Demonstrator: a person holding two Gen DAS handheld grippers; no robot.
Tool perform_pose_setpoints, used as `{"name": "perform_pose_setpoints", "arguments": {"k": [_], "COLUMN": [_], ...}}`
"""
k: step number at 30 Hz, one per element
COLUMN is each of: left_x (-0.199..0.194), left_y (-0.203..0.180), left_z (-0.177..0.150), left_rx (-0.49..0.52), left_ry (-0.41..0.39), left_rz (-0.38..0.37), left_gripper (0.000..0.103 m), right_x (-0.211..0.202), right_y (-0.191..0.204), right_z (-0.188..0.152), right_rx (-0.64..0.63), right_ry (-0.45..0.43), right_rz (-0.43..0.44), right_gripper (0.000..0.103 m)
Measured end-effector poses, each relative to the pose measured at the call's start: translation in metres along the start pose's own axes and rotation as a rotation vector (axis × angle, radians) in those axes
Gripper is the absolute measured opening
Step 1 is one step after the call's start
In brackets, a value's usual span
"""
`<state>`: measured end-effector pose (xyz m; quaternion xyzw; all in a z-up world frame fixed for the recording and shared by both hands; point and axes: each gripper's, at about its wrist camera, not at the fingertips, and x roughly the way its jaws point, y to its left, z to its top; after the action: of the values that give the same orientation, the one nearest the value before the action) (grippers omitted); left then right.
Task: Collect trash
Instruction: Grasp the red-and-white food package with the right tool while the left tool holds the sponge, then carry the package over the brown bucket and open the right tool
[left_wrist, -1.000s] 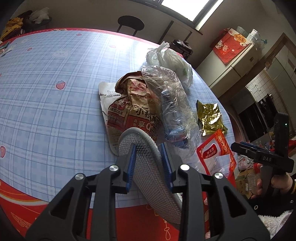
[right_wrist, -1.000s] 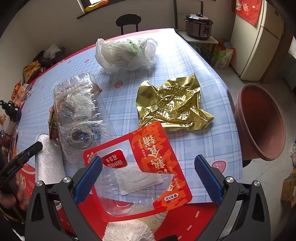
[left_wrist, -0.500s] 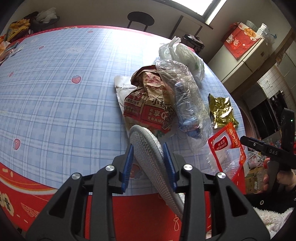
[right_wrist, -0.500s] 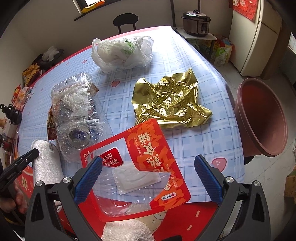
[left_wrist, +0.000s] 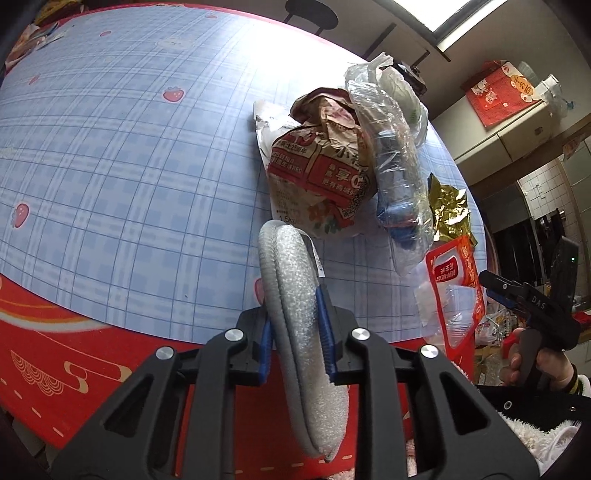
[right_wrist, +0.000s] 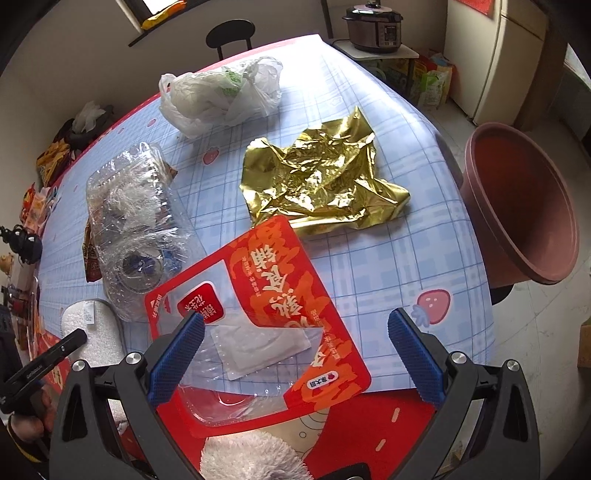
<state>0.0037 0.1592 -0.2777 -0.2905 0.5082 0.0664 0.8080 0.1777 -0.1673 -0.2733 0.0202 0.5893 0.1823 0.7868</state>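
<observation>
My left gripper (left_wrist: 295, 332) is shut on a grey insole (left_wrist: 299, 325), held over the table's near edge; the insole also shows in the right wrist view (right_wrist: 92, 328). My right gripper (right_wrist: 295, 350) is open, its jaws on either side of a red plastic pouch (right_wrist: 273, 291) that hangs over the table edge. A crumpled gold foil wrapper (right_wrist: 321, 184), a clear plastic wrap with a blue item inside (right_wrist: 136, 221), a brown paper bag (left_wrist: 317, 162) and a white plastic bag (right_wrist: 221, 92) lie on the blue checked tablecloth (left_wrist: 110, 147).
A large brown plastic tub (right_wrist: 524, 210) stands on the floor right of the table. A black stool (right_wrist: 231, 35) is at the far side. A rice cooker (right_wrist: 376, 18) and a fridge (right_wrist: 517, 55) are behind.
My left gripper has drawn back toward the near table edge with the insole, turning it more on edge. The right gripper has held nearly still over the red pouch.
</observation>
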Motion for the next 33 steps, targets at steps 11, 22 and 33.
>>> {"name": "perform_pose_setpoints", "arguments": {"k": [11, 22, 33], "left_x": [-0.033, -0.049, -0.062], "left_y": [-0.012, -0.038, -0.057], "left_z": [0.007, 0.015, 0.021], "left_rx": [0.078, 0.164, 0.228], "left_ry": [-0.106, -0.175, -0.232], "left_rz": [-0.010, -0.065, -0.108], "left_gripper": [0.022, 0.021, 0.022], "right_x": [0.028, -0.001, -0.057], "right_y": [0.008, 0.005, 0.004], "right_z": [-0.018, -0.016, -0.010], "right_rx": [-0.123, -0.149, -0.176], "right_ry": [0.082, -0.007, -0.192], "right_rz": [-0.057, -0.014, 0.016], "right_gripper": [0.077, 0.032, 0.022]}}
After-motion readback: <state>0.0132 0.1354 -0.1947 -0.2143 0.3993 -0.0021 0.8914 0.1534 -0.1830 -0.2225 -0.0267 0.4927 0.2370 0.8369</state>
